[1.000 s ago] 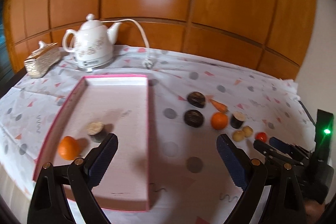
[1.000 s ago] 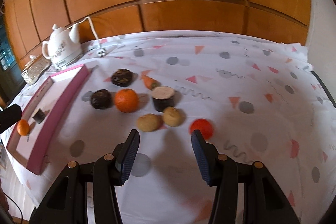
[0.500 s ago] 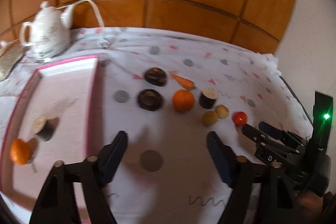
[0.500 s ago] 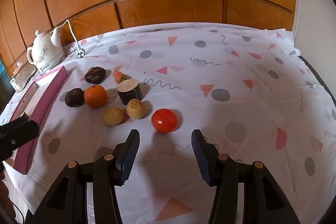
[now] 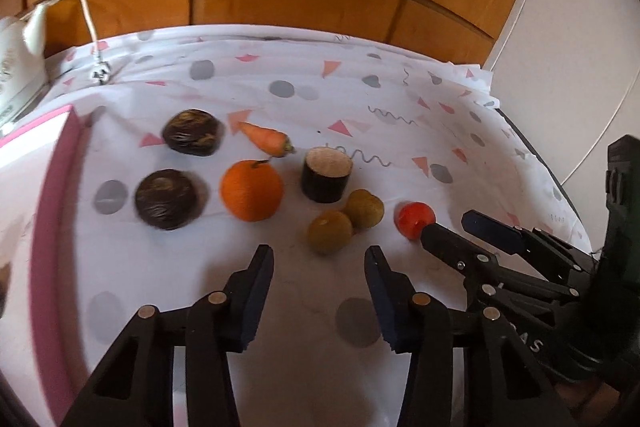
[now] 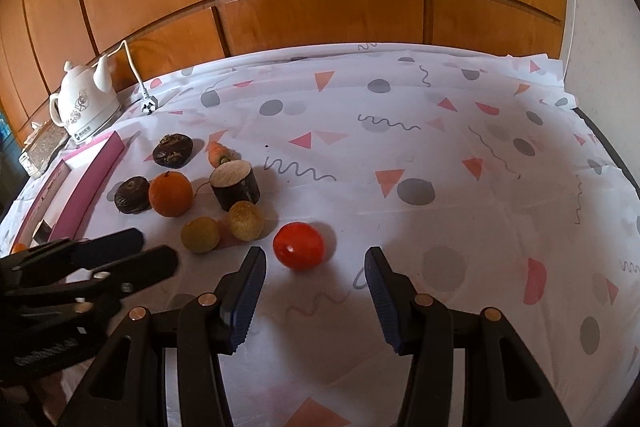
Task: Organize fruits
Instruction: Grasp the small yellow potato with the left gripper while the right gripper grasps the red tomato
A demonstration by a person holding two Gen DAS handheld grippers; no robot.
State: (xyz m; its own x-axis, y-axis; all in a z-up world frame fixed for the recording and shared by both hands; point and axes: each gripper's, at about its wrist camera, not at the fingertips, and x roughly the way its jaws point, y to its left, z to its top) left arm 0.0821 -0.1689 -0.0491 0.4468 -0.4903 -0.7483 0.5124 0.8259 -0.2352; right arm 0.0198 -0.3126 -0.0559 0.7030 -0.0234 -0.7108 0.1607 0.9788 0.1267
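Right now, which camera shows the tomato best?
The right wrist view: the tomato lies whole and close, just ahead of the right gripper. In the left wrist view the tomato is smaller, off to the right, partly covered by that gripper's fingertip.

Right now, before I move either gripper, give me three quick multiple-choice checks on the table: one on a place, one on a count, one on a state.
1. Which fruit lies nearest ahead of the right gripper?
A. the carrot
B. the red tomato
C. the orange

2. How many small yellow-brown round fruits sit side by side?
A. two
B. four
C. none

3. What is between the fingers of the left gripper?
A. the orange
B. a dark round fruit
C. nothing

Answers:
1 B, the tomato sits just beyond the fingertips.
2 A, one yellow-brown fruit touches another.
3 C, the jaws are closing with only tablecloth between them.
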